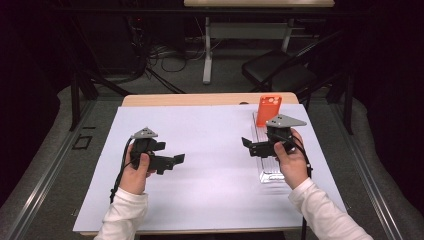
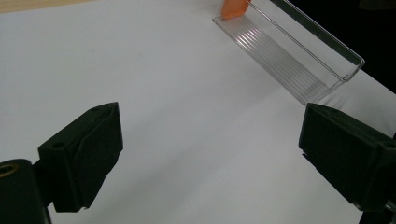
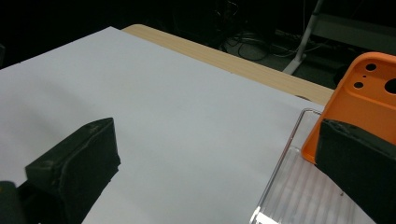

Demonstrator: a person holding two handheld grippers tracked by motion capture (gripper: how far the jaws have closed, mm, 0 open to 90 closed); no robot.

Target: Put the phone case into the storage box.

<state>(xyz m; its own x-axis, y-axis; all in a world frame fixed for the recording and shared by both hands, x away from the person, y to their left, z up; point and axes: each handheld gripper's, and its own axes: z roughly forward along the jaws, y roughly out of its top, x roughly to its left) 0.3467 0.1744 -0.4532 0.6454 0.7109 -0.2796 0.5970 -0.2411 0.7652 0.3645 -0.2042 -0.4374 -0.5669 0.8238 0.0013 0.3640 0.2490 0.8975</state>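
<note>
We saw the white sheet (image 1: 200, 165) fill the frame's middle, the clear tray (image 1: 267, 167) at right, and the orange phone case (image 1: 268, 110) upright at its upper end. Left gripper (image 1: 176, 160) and right gripper (image 1: 246, 144) gaped empty. The case looked light, slippery; we'd pinch its side edges.

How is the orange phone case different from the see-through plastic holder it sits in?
The orange phone case is solid-coloured; the clear holder lets you see the white sheet through it. The case stands upright at the far end; the holder lies flat and long. The case has round holes near its top; the holder has a ribbed floor. Both appear to be plastic.
</note>
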